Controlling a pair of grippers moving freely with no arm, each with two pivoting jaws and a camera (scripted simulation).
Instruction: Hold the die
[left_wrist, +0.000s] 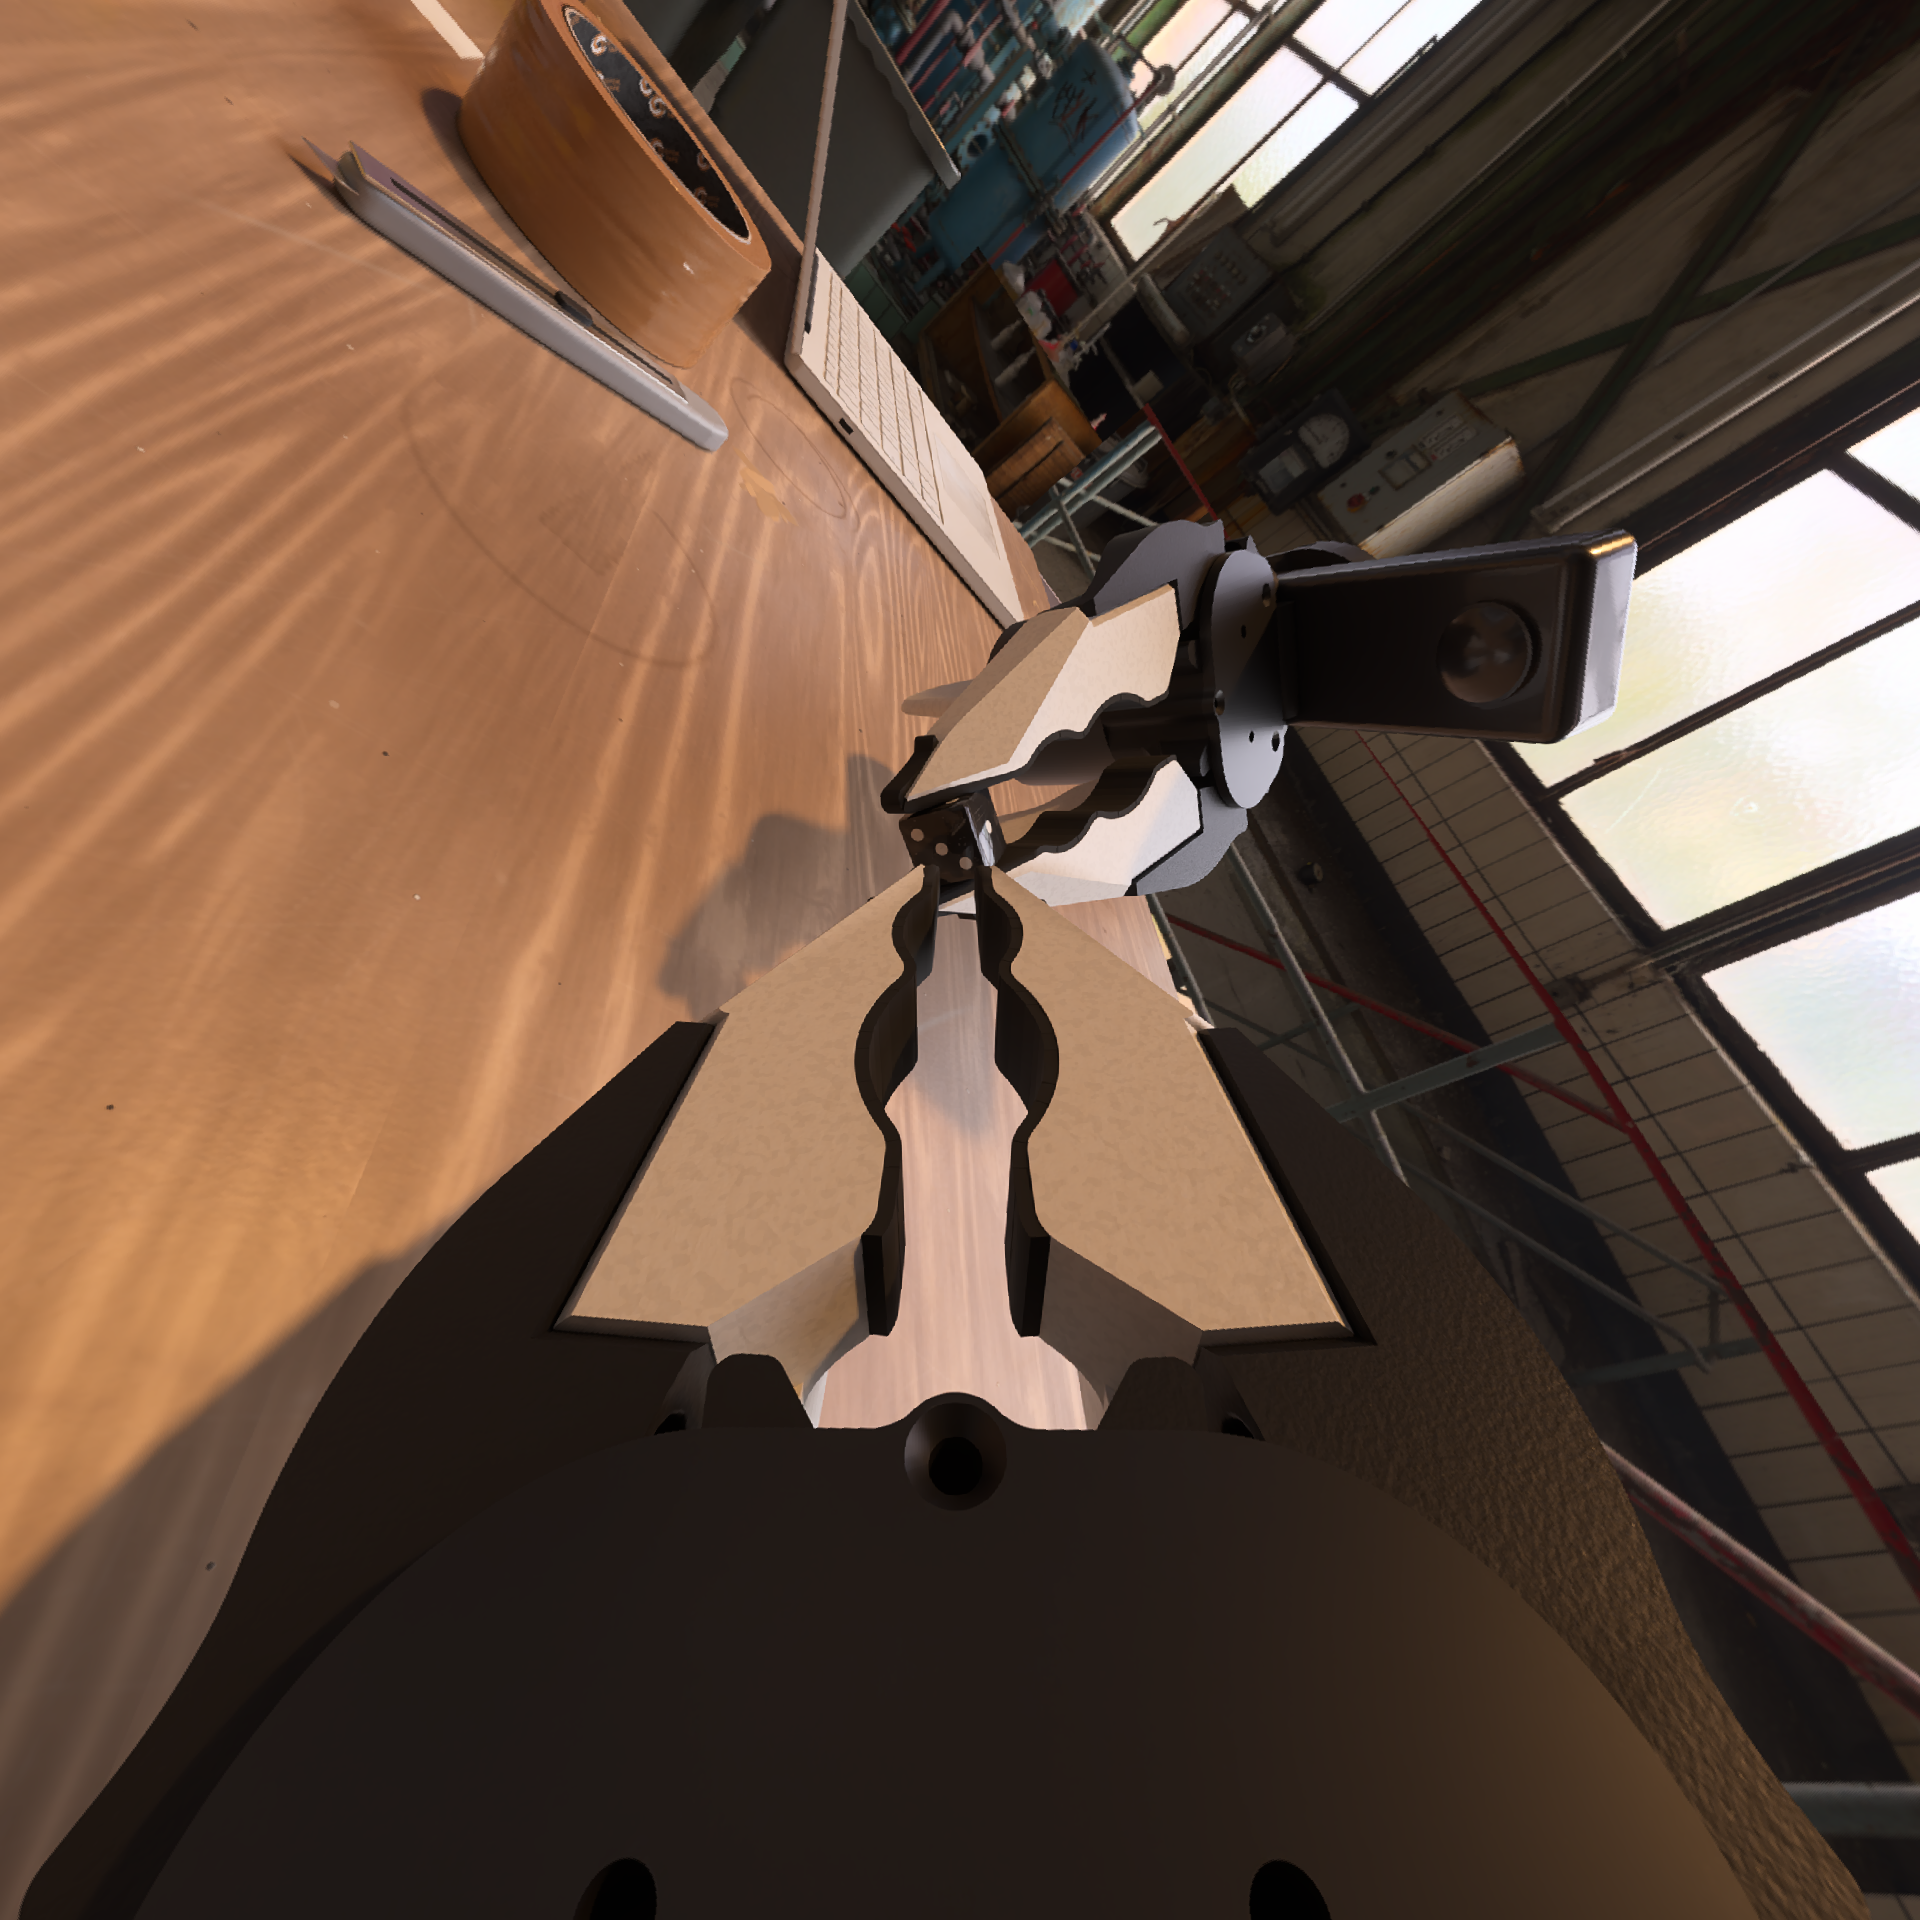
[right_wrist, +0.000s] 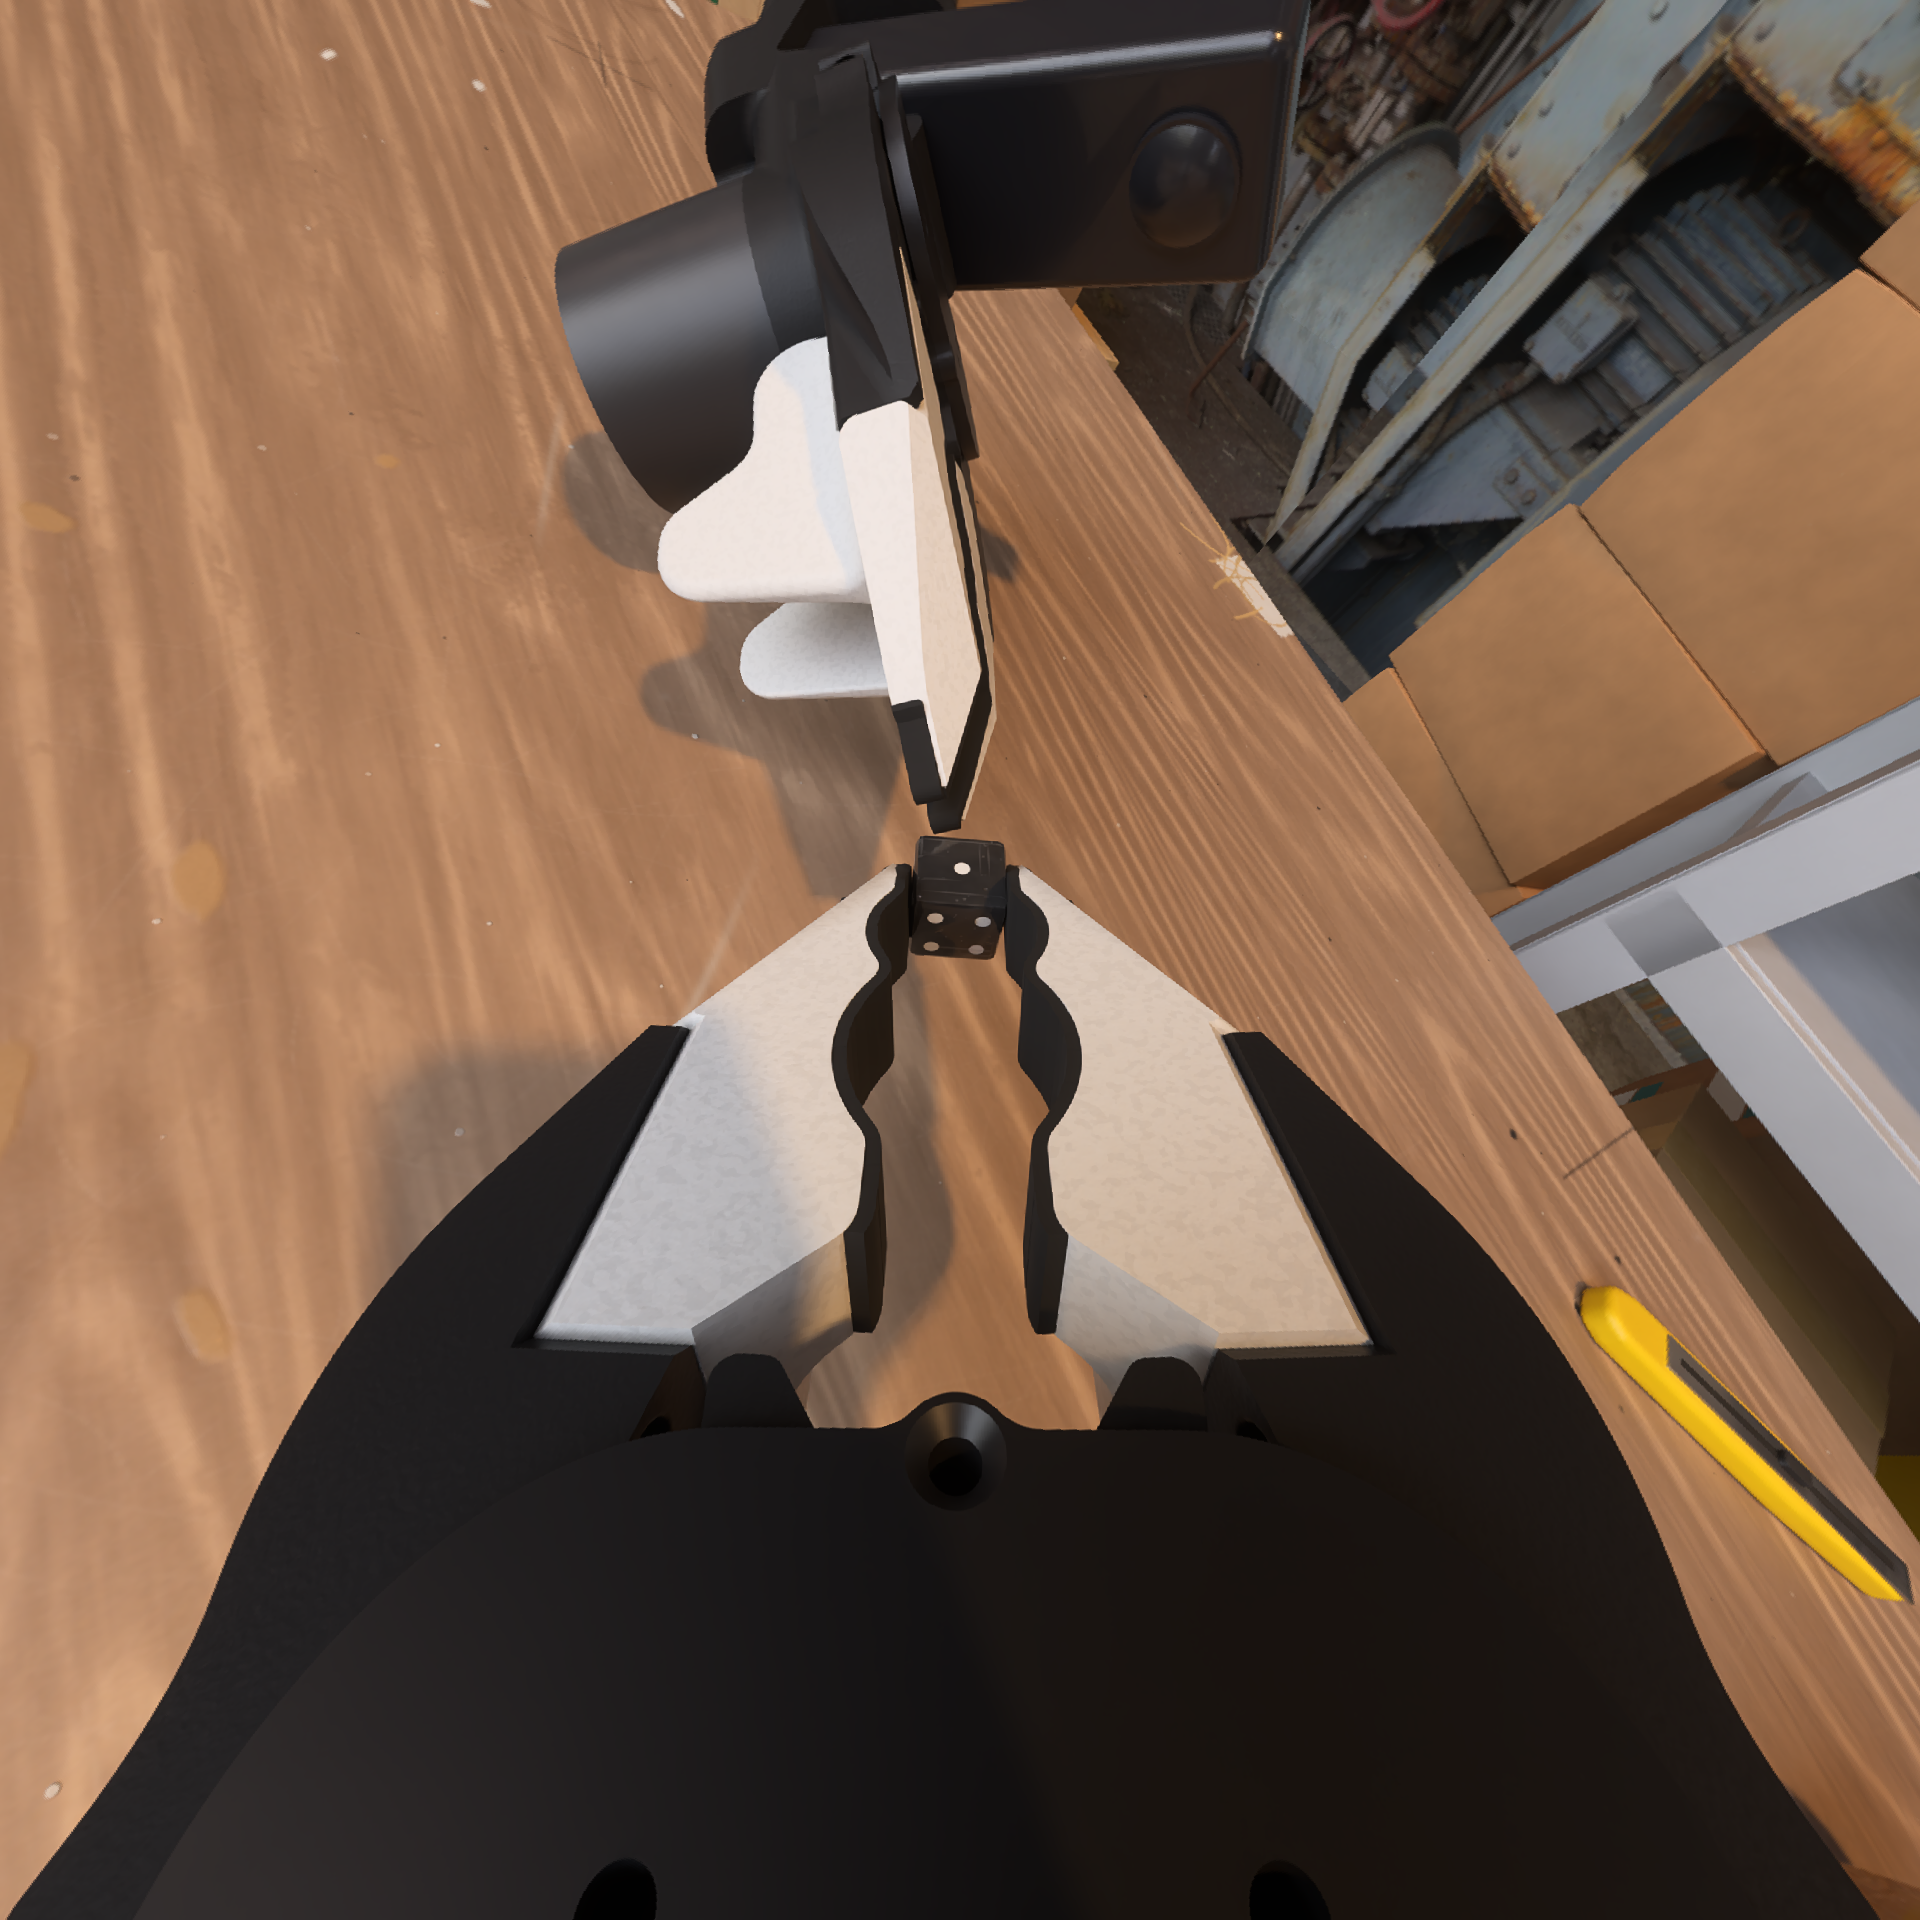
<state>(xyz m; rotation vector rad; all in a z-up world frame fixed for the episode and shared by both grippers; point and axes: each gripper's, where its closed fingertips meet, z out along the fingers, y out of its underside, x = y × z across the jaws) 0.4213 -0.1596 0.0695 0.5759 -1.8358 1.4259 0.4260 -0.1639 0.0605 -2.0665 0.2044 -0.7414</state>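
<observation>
While clamped by right gripper (right_wrist: 957, 902), die (right_wrist: 956, 898).

Left gripper (left_wrist: 954, 883), right gripper (right_wrist: 958, 883), matte black rounded housings, cream triangular finger plates, black scalloped inner grip edges, central recessed screw hole

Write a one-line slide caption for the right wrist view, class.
Right gripper pinches a black die above the wooden table; left gripper meets it head-on.
</observation>
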